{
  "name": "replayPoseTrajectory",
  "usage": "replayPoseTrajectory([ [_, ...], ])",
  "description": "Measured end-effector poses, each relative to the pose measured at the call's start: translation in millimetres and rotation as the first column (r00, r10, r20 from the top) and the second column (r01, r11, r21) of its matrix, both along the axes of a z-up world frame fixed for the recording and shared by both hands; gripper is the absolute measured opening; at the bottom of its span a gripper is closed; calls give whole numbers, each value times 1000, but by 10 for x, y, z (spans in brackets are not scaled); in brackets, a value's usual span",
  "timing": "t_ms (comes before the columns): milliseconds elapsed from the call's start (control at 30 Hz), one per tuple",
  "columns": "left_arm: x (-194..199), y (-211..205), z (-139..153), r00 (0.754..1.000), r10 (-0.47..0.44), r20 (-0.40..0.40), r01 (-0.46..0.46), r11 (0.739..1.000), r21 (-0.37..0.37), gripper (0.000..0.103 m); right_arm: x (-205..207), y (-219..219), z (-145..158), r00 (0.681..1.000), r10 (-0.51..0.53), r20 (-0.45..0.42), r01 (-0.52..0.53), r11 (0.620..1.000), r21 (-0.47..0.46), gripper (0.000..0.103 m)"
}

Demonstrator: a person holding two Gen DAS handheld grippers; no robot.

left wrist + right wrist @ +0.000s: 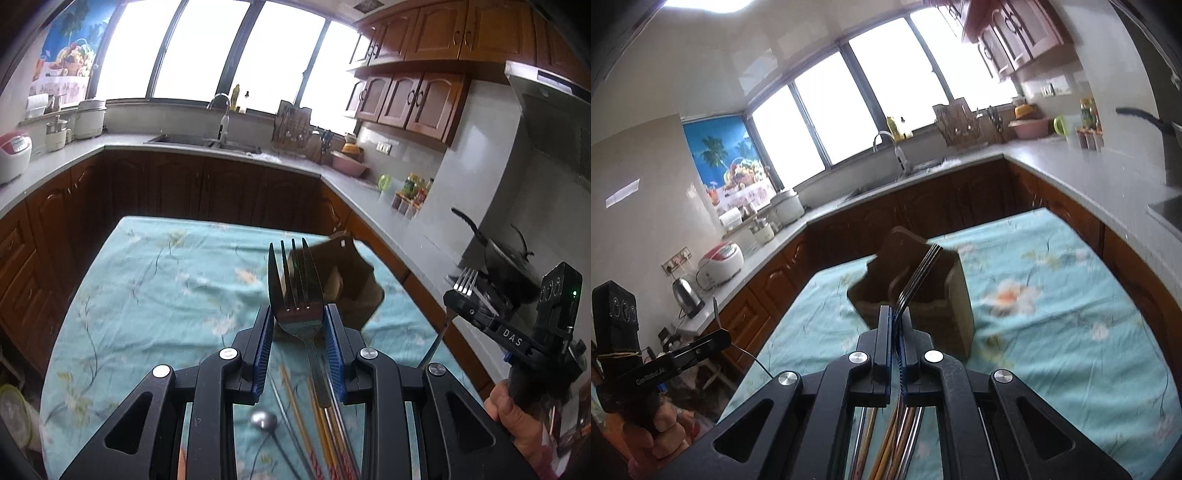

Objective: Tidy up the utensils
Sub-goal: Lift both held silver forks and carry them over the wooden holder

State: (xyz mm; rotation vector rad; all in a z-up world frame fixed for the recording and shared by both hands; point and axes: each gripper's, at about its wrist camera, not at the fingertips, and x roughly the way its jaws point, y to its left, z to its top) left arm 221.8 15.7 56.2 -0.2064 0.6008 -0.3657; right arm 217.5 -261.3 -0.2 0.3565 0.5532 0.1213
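**A:** Where do you stand with the utensils?

**B:** Early, by my reading. Your left gripper (298,317) is grasping a fork (293,280) across the base of its head, prongs up and flat face toward the camera. Your right gripper (895,317) is clenched on a second fork (918,277), which shows edge-on from its own camera, with the prongs curving up and away. Both forks hang in the air above the desk (155,273) with its light blue flowered cloth.

**A:** And the holder?

**B:** The brown wooden holder (923,291) stands upright on the cloth, just beyond both forks. It is blurred in both views, and I cannot see anything standing in it, so I judge that nothing has been sorted into it yet. Neither fork is over its opening or touching it.

**A:** What is left on the cloth?

**B:** Under your left gripper lies a loose bundle: chopsticks (295,402) in a yellowish wood, several of them, but they overlap and run out of the picture, so I will not give you a firm count. Beside them lies one spoon (263,421) with a round metal bowl and a thin dark handle. There may be one more metal handle among the sticks; I cannot tell.

**A:** So the tally?

**B:** Two forks, one in each of your grippers; one spoon; one holder; chopsticks uncounted. As I judge it, both forks must go into the holder, then the spoon and the chopsticks. Most of the task is ahead of you.
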Motion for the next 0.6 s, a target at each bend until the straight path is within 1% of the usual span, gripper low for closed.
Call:
replayPoseTrajectory([
  [200,351,-44,41,999,22,35,-22,1000,-18,26,328,-110,144,998,-22,59,23,1000,-12,3],
  [367,775,-103,25,996,56,64,-53,998,-41,26,621,-210,260,990,-60,130,61,998,-4,3],
  [467,1023,-188,-18,995,75,72,-71,996,-50,26,795,-223,295,984,-74,163,77,997,-13,3],
  [600,1344,-344,-157,993,92,74,-88,995,-55,26,1024,-201,300,979,-82,189,94,994,-52,3],
])
